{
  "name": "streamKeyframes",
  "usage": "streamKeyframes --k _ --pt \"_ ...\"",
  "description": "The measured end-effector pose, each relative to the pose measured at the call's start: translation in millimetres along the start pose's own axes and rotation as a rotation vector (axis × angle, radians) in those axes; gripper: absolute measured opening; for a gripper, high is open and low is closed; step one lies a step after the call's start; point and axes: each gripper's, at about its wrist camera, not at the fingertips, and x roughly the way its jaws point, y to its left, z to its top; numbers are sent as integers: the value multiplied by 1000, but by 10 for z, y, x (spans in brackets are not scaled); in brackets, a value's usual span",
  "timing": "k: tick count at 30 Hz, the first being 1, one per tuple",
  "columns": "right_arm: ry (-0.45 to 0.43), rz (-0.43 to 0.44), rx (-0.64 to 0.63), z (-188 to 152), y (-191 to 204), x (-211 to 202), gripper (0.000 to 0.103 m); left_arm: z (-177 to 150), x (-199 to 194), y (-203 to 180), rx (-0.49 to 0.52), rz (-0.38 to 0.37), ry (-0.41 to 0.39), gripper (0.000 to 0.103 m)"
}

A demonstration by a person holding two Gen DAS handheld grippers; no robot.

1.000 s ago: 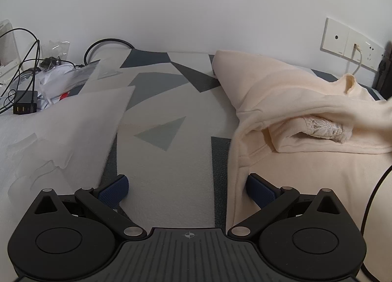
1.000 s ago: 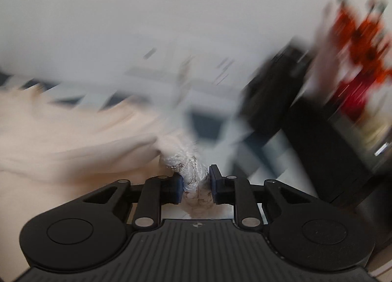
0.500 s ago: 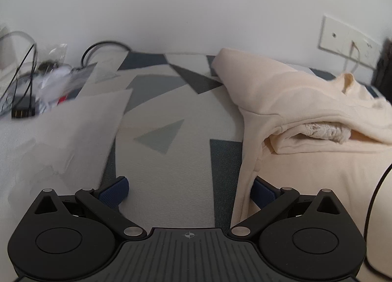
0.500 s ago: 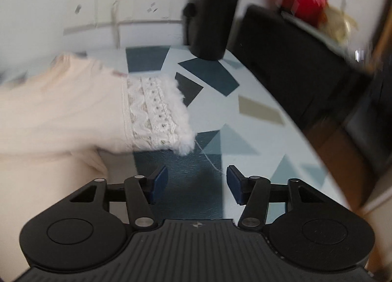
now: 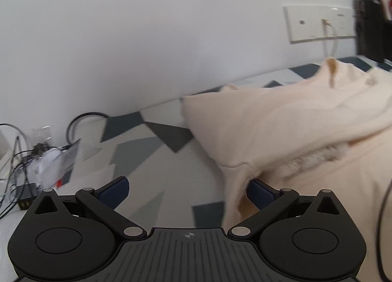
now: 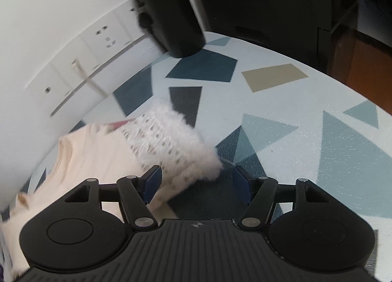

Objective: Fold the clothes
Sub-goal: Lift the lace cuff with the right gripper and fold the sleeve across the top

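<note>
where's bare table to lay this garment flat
Bare patterned tabletop lies right of the fluffy white cuff, short of the black bottle and black case. Another patch lies between the cream garment and tangled cables, where it is crowded.

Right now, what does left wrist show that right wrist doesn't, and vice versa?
Left wrist only: the cable tangle by the wall, and the left gripper with jaws open beside the garment's folded edge. Right wrist only: the fluffy white cuff, the tan patch on the patterned cover, and the right gripper, open. Both: the cream garment, the wall sockets and the black bottle.
</note>
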Motion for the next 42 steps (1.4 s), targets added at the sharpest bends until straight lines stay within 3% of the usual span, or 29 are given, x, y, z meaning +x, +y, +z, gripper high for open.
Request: streamKeyframes --k 3,5,8,10,13,15,17,19,23,25,27,30,32,33,34,36,38,41,42 --pt "7 1 19 18 22 87 65 10 57 46 -35 38 11 100" --pt "19 23 -29 11 98 118 43 -17 95 112 -69 44 40 98" --pt "3 44 -51 -13 170 99 31 -64 134 204 -130 58 71 98" --pt "-25 65 -51 -14 186 63 29 -84 157 293 -207 15 100 99" --pt "-31 52 -61 -12 199 66 28 -74 162 489 -351 -194 146 102" --pt "-23 56 -43 -7 167 82 28 -48 86 611 -392 -275 124 102" --pt "-22 67 -17 -6 135 87 28 20 180 656 -428 -295 126 102" --pt "-15 68 -1 -12 119 98 30 97 318 683 -464 -305 135 87" --pt "0 61 6 -32 113 125 34 252 594 737 -536 -326 155 82" --pt "-4 55 -7 -36 132 131 35 330 732 764 -572 -336 165 74" --pt "-6 52 -4 -28 146 136 37 407 870 791 -608 -346 175 74" --pt "-15 49 17 2 159 142 49 523 1077 832 -663 -362 190 73" --pt "-28 43 23 22 171 160 55 530 1158 830 -695 -369 192 61" --pt "-34 39 25 31 175 171 56 525 1192 825 -711 -372 193 27" --pt "-39 37 28 40 181 182 55 520 1226 820 -727 -375 193 7" --pt "-29 54 22 53 208 191 34 551 1142 811 -730 -355 149 6" --pt "-47 64 2 59 244 132 22 601 1012 819 -705 -332 82 6" --pt "-202 112 -57 49 312 -143 20 514 994 856 -722 -288 71 6" --pt "-214 115 -89 44 346 -161 20 464 1022 864 -734 -273 85 6"
